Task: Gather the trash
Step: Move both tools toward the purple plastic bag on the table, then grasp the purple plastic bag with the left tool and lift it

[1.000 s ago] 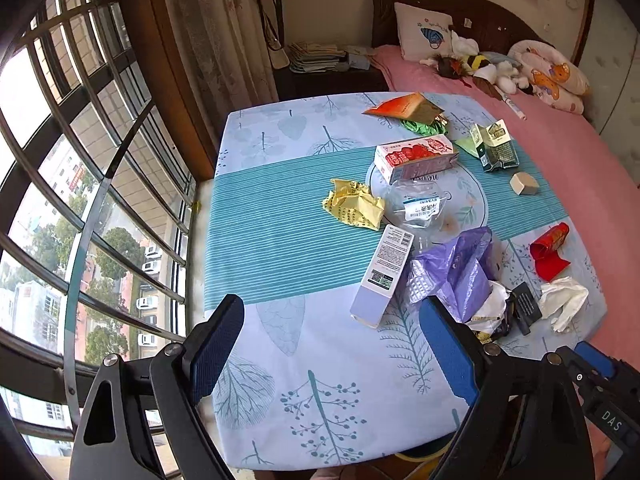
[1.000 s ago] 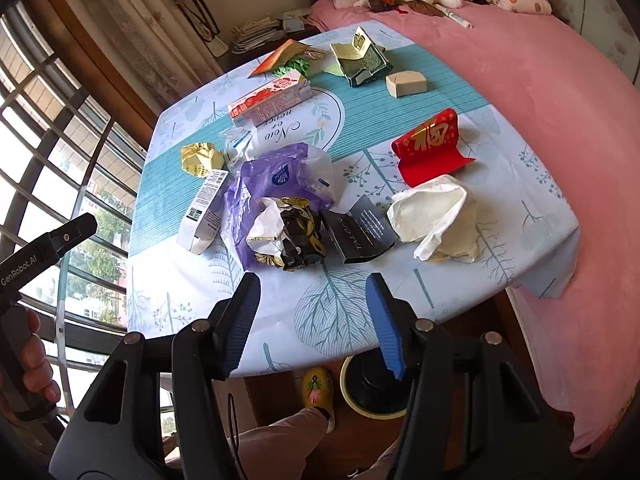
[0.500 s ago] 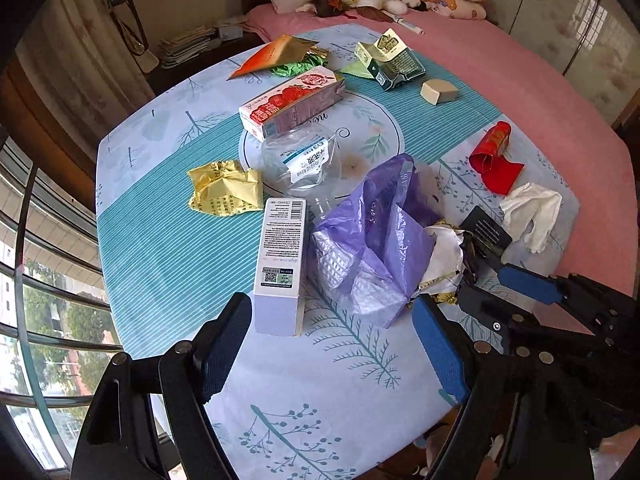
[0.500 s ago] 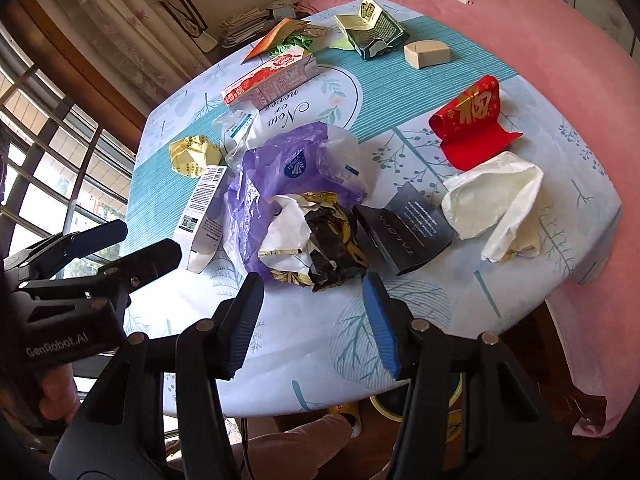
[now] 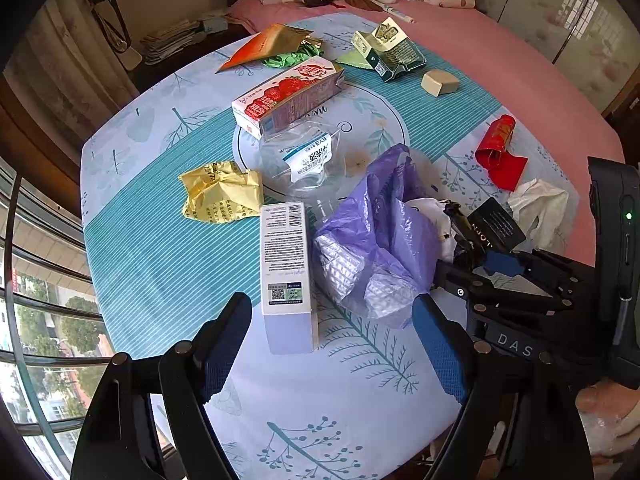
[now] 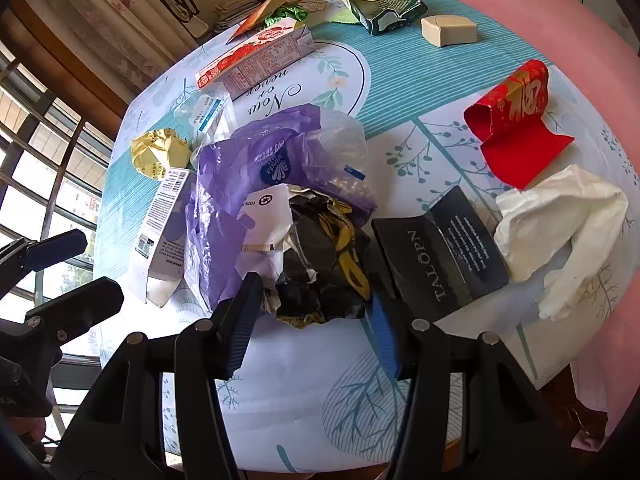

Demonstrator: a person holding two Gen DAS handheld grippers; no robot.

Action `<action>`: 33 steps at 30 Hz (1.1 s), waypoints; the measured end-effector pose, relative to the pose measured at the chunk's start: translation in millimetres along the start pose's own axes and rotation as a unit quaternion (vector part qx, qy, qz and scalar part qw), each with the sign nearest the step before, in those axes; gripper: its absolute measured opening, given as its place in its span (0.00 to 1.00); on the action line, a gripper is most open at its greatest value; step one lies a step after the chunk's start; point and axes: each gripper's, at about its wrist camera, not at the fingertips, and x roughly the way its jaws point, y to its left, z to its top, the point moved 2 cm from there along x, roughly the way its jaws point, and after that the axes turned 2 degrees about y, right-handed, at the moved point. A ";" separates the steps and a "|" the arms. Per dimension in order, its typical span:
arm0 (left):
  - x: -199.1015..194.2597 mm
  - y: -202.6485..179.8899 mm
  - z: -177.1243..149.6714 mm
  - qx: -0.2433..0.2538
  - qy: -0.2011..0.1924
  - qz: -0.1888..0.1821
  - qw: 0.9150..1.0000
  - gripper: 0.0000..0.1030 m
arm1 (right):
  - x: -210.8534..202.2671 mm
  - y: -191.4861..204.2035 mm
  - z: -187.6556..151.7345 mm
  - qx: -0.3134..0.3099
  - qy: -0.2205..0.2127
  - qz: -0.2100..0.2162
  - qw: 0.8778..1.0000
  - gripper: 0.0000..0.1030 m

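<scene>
While both claws gape empty, the right gripper (image 6: 316, 316) straddles the crumpled black wrapper (image 6: 324, 268) at frame centre. Close low, missing the purple bag (image 6: 248, 168). The left gripper (image 5: 340, 344) waits, spread.

On the table (image 6: 304, 408) the crumpled wrapper (image 6: 320, 264) lies in the middle, just before the plastic bag (image 6: 256, 160). Flat card (image 6: 440, 252) lies right of wrapper, w/ the tissue (image 6: 560, 228) further right. Long box (image 6: 164, 232) is left of bag; milk carton (image 6: 256, 60) lies behind.

The black card (image 6: 442, 250) reads "TALOPN"; the tablecloth (image 6: 276, 100) reads "Now or never"; the right gripper's body (image 5: 516, 346) reads "DAS"
</scene>
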 end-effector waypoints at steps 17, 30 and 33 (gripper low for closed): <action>35.8 -27.1 45.3 0.055 0.032 -0.042 0.997 0.82 | -76.4 -16.1 1.1 0.039 -0.097 -0.006 0.994 0.37; 74.0 -62.6 44.7 0.114 0.076 -0.050 0.989 0.77 | -95.7 -29.9 -14.3 0.070 -0.105 -0.008 0.992 0.37; 82.0 -73.7 39.6 0.129 0.079 -0.035 0.988 0.77 | -95.0 -31.7 -23.2 0.077 -0.100 -0.007 0.992 0.37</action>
